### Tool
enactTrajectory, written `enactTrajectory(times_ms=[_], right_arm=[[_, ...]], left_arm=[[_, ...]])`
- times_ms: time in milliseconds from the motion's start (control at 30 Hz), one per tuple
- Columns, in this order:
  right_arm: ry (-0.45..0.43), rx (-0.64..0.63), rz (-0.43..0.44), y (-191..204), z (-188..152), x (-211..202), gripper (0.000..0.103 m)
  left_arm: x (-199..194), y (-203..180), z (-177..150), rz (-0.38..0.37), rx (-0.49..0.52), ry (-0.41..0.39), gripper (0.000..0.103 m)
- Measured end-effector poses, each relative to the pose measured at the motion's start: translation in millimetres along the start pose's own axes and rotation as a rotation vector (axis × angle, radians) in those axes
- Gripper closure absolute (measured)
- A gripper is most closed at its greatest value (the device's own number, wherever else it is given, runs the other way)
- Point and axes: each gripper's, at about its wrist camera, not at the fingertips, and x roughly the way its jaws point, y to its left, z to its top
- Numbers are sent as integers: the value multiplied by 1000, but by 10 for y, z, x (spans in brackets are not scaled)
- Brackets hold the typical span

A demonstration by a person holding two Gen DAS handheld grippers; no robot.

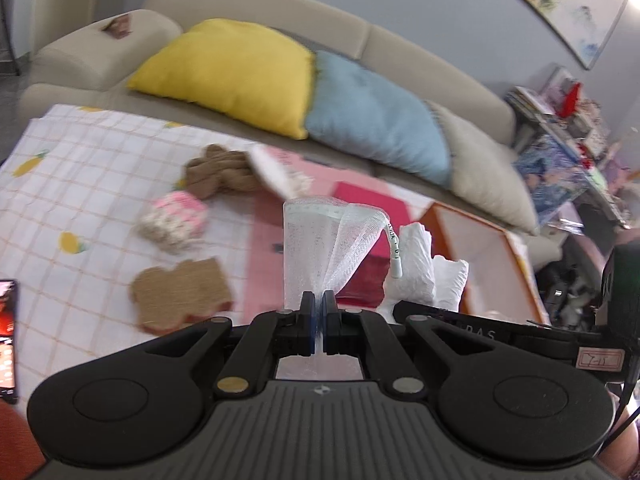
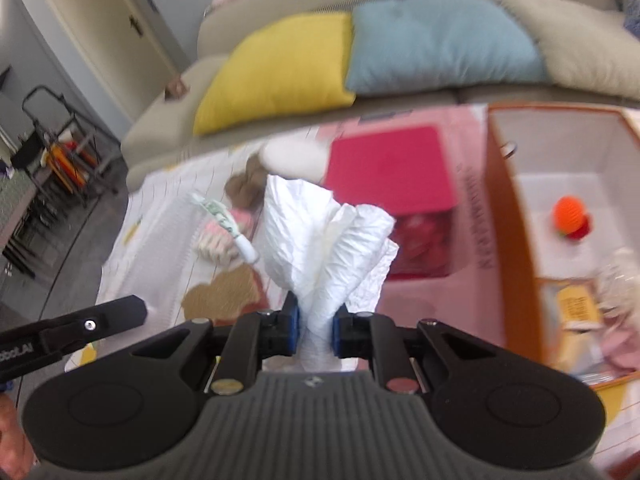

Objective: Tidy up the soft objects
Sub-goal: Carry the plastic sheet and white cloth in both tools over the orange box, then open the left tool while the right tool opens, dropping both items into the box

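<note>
left gripper (image 1: 319, 304) pinched tight on a white mesh pouch (image 1: 324, 240), fabric fanning up above the jaws; right gripper (image 2: 315, 316) clamped on a crumpled white plastic bag (image 2: 324, 248); both held over the checked cloth (image 1: 80, 168); brown knitted toy (image 1: 218, 170), pink-white knit (image 1: 176, 216), toast-shaped piece (image 1: 182, 294) lie below; orange box (image 2: 516, 240) to the right holds an orange ball (image 2: 568, 214).
</note>
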Motion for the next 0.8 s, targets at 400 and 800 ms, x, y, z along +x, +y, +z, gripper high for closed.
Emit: enactTrajectory(times_ms=[400, 800], right_arm=[[-156, 6, -136, -912, 216, -812, 89], [-159, -31, -303, -1840, 545, -697, 89]], left_arm=[[437, -1184, 184, -172, 159, 74, 100], [1429, -2226, 456, -177, 296, 236, 100]])
